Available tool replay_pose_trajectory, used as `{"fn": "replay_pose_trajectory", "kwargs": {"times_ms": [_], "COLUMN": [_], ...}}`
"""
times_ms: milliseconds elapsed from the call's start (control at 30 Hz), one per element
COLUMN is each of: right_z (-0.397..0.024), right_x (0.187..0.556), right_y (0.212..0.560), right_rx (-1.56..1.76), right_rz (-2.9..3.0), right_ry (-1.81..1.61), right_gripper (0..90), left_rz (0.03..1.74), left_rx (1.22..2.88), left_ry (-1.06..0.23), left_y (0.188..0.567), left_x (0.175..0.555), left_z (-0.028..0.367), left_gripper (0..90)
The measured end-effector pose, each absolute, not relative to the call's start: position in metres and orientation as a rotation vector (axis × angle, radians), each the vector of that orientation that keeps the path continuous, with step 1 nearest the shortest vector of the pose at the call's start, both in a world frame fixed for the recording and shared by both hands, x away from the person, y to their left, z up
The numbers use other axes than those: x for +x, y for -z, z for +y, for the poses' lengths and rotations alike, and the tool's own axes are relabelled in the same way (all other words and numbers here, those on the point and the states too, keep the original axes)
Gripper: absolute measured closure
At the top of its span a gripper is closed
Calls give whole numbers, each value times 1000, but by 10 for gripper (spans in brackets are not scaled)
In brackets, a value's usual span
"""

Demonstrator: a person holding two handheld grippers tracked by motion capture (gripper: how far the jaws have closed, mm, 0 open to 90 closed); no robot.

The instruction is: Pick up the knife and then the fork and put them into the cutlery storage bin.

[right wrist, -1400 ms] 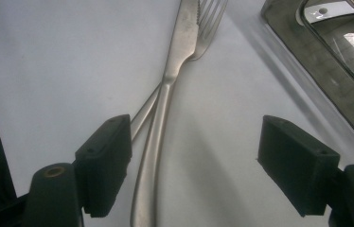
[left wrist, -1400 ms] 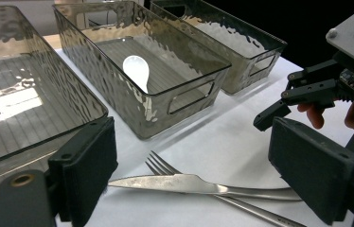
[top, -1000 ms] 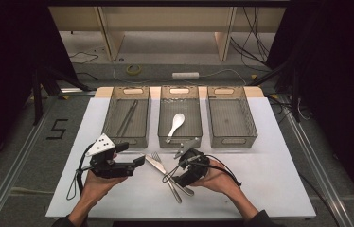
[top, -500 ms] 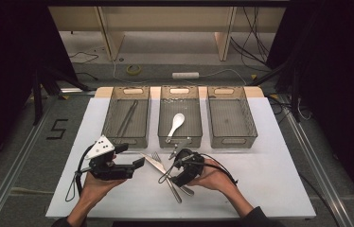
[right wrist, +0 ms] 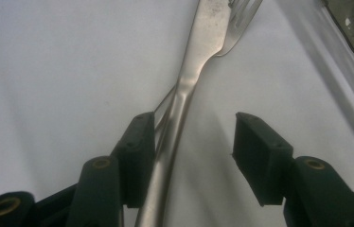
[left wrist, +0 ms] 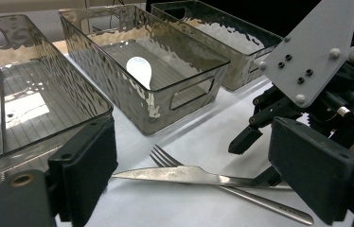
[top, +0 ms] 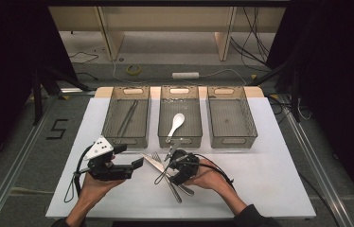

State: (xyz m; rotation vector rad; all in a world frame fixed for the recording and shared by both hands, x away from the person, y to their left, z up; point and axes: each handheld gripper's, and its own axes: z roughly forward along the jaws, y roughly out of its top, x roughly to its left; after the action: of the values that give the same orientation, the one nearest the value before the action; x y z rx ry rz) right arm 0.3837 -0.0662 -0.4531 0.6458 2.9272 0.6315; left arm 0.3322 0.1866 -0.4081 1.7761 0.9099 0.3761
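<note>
In the high view, the right gripper [top: 171, 163] and its hand covered the mid part of the crossed steel table knife [top: 150, 161] and steel fork [top: 156, 156]; only the tips & handle ends [top: 181, 193] showed there. Handles were cut off at the bottom of the right gripper view.

Both pieces lay flat on the white table sheet [top: 269, 170], just in front of the middle ribbed clear plastic bin [top: 180, 137]. The long axes ran diagonal, with blade tip & tines pointing up-left toward the bins and handles toward the person.

Right gripper's jaws had just been closing, abt half open. The knife handle [right wrist: 172, 137] sat betw. them against 1 pad [right wrist: 139, 146]; the other pad [right wrist: 258, 151] was clear, so no grip yet.

Left gripper [top: 135, 164], jaws wide apart, held nothing and aimed at the cutlery.
</note>
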Motion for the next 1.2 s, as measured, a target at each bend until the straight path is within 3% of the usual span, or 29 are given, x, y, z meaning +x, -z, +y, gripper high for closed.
{"fn": "replay_pose_trajectory", "kwargs": {"times_ms": [767, 1200], "right_z": [-56, -55], "right_x": [385, 387], "right_y": [463, 464], "right_rx": [618, 652], "right_rz": [2993, 2988], "right_ry": [-552, -542], "right_gripper": [737, 779], "left_rz": [905, 891], "left_rx": [1780, 1795], "left_ry": [-374, -373], "left_y": [408, 409], "left_x": [331, 330], "left_z": [187, 185], "left_gripper": [158, 159]}}
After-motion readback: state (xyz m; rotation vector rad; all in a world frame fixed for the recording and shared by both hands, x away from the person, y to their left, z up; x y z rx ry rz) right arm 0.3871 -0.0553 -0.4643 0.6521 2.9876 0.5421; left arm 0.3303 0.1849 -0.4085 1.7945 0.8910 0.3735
